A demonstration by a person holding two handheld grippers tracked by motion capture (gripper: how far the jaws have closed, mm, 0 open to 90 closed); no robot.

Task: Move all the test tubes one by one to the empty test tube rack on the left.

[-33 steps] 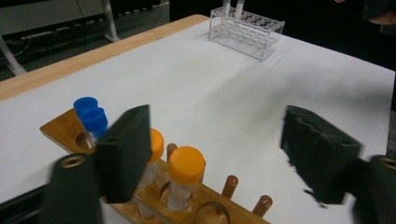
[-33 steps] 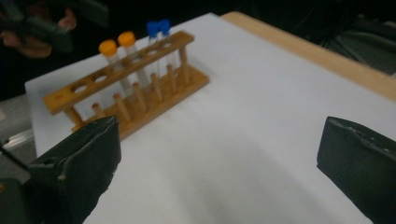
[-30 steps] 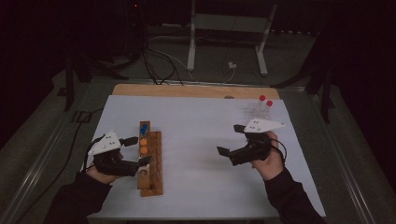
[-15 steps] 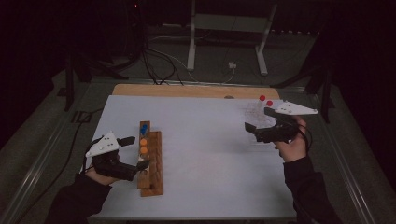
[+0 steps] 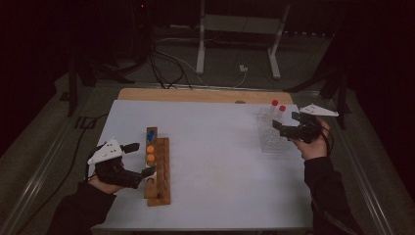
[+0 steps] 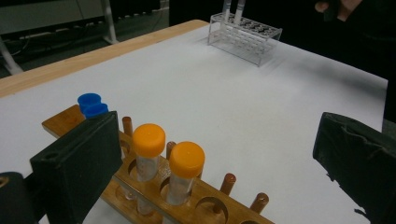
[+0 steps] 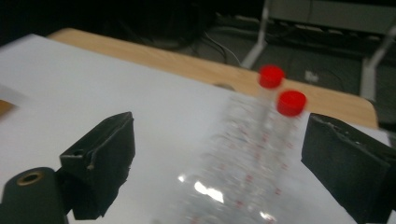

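Observation:
A wooden rack (image 5: 159, 171) (image 6: 210, 205) at the left holds two orange-capped tubes (image 5: 150, 152) (image 6: 149, 140) and blue-capped ones (image 5: 151, 133) (image 6: 92, 103). My left gripper (image 5: 141, 159) (image 6: 219, 140) stands open at the rack's near half with the orange tubes between its jaws, untouched; the jaws have just opened wider. At the far right a clear rack (image 5: 270, 139) (image 7: 243, 158) (image 6: 243, 37) carries two red-capped tubes (image 5: 278, 105) (image 7: 291, 102). My right gripper (image 5: 285, 122) (image 7: 224, 154) hovers at that rack, open; its jaws have just been closing with nothing gripped.
A white sheet (image 5: 215, 147) covers the table, and a wooden board edge (image 5: 195, 94) shows at its back. Behind it, on the floor, stand a metal frame (image 5: 235, 29) and loose cables (image 5: 166, 68). A metal rail (image 5: 44, 166) runs along the left side.
My right gripper has travelled from the right-middle of the sheet out to the clear rack at the far right. The left gripper has stayed at the wooden rack.

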